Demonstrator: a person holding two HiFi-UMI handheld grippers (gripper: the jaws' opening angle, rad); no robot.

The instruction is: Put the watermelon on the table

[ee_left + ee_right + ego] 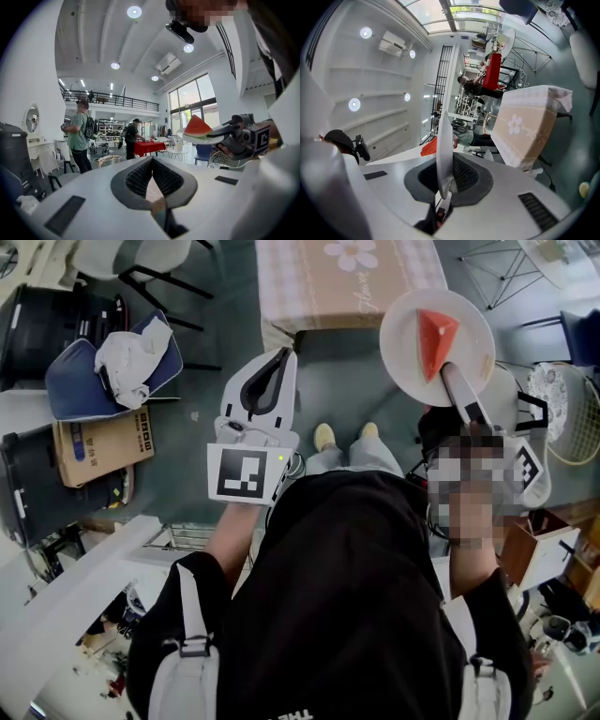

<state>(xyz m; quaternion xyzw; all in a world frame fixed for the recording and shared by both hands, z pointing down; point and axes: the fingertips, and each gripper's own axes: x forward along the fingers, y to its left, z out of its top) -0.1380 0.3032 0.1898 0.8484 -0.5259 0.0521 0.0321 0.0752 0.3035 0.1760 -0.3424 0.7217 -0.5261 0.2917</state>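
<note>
A red watermelon wedge (436,338) lies on a white round plate (472,322), held above the floor. My right gripper (452,373) is shut on the plate's near rim. Just beyond the plate stands the table (319,287), covered with a checked cloth that has a flower print. In the right gripper view the plate (444,150) shows edge-on between the jaws, with the table (525,126) to its right. My left gripper (281,357) is shut and holds nothing; it is left of the plate. The left gripper view shows the wedge (197,126) on the plate (206,139).
A blue seat with a white cloth (112,362), a cardboard box (98,446) and black cases stand at the left. A white wire chair (562,418) is at the right. Two people (79,136) and a red table (150,146) are far off.
</note>
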